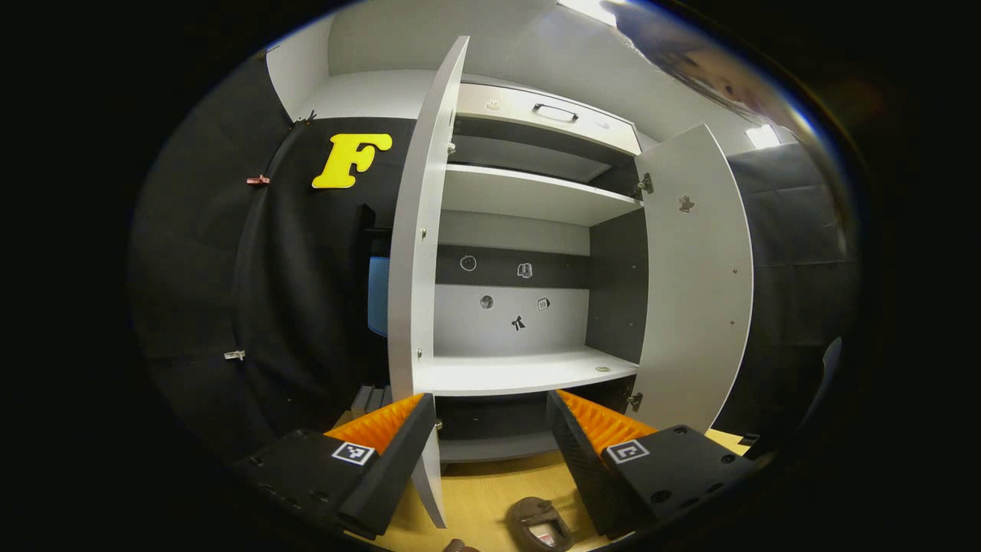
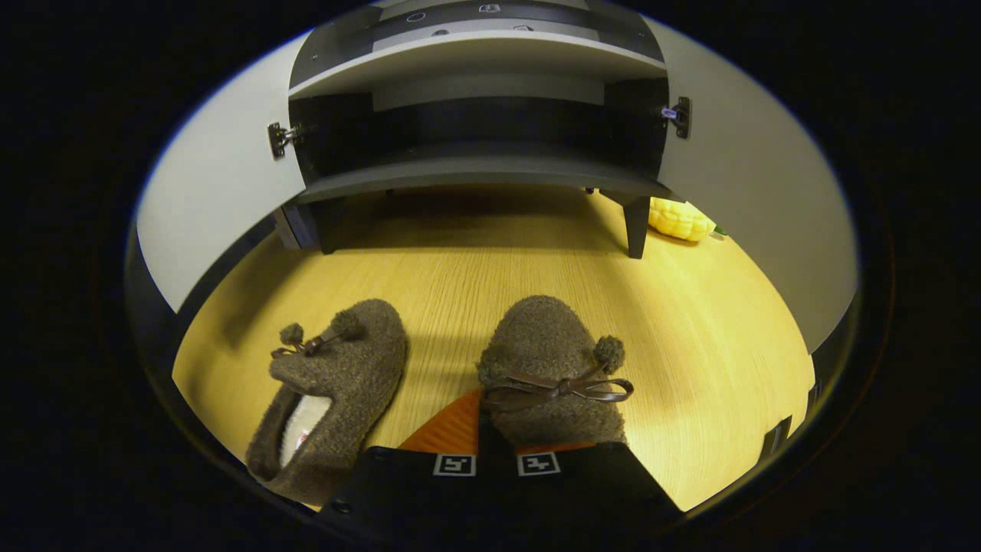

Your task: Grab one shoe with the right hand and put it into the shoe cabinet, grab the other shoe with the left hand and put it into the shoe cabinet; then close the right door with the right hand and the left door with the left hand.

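We are judging that the right-hand slipper (image 2: 553, 376) could slip or tip on the way up: the right gripper (image 2: 486, 441) seems to be pinching only its back rim, so the fuzzy toe may sag and catch the cabinet's low shelf (image 2: 475, 172). Its jaws are looking nearly together, clenched on that rim, as far as we can tell. The other slipper (image 2: 337, 383) is lying on the wooden floor (image 2: 690, 322) just beside it, untouched. The left gripper (image 1: 490, 429) is hovering released, jaws wide apart, holding nothing, facing the open cabinet between its left door (image 1: 421, 253) and right door (image 1: 697, 276).
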{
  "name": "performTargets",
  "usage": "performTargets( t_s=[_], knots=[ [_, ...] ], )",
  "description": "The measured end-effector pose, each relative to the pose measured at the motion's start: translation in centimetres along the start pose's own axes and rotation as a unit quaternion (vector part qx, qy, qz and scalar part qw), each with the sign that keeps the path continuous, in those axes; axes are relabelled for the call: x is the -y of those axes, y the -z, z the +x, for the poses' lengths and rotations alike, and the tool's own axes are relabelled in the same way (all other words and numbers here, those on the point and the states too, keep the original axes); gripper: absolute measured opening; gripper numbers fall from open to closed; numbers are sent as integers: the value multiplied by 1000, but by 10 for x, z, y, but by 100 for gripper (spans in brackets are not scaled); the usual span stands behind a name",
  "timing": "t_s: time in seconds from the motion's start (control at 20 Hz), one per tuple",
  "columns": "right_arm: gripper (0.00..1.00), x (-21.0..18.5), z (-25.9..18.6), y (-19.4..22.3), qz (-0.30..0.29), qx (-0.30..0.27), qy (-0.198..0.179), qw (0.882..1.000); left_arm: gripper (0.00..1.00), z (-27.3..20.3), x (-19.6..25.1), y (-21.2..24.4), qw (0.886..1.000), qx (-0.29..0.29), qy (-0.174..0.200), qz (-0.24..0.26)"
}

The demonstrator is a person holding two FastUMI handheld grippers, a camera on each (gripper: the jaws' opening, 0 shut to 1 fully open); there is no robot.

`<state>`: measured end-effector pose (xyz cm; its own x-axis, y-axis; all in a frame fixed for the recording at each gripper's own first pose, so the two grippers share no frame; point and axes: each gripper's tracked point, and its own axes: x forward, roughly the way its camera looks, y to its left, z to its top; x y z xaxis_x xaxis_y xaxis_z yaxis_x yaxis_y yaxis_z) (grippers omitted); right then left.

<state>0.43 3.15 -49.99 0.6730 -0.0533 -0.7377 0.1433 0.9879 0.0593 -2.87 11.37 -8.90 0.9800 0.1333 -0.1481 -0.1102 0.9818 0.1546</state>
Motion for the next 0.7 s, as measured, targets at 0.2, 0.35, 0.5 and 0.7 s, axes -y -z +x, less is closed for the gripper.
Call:
performTargets(
  t_s=[0.2, 0.35, 0.5, 0.7],
  knots=[
    [5, 10, -43, -60, -10, 48, 7, 999, 94, -6, 8, -2, 1000, 0, 14, -12],
    [5, 19, -79, -120, -37, 91, 20, 995, 94, -9, 16, -2, 999, -3, 29, -22],
    [5, 19, -115, -192, -46, 139, 20, 989, 94, -14, 24, 0, 998, -9, 47, -32],
    [5, 15, -144, -283, -66, 194, 22, 978, 94, -24, 35, 4, 996, -16, 75, -45]
  ],
)
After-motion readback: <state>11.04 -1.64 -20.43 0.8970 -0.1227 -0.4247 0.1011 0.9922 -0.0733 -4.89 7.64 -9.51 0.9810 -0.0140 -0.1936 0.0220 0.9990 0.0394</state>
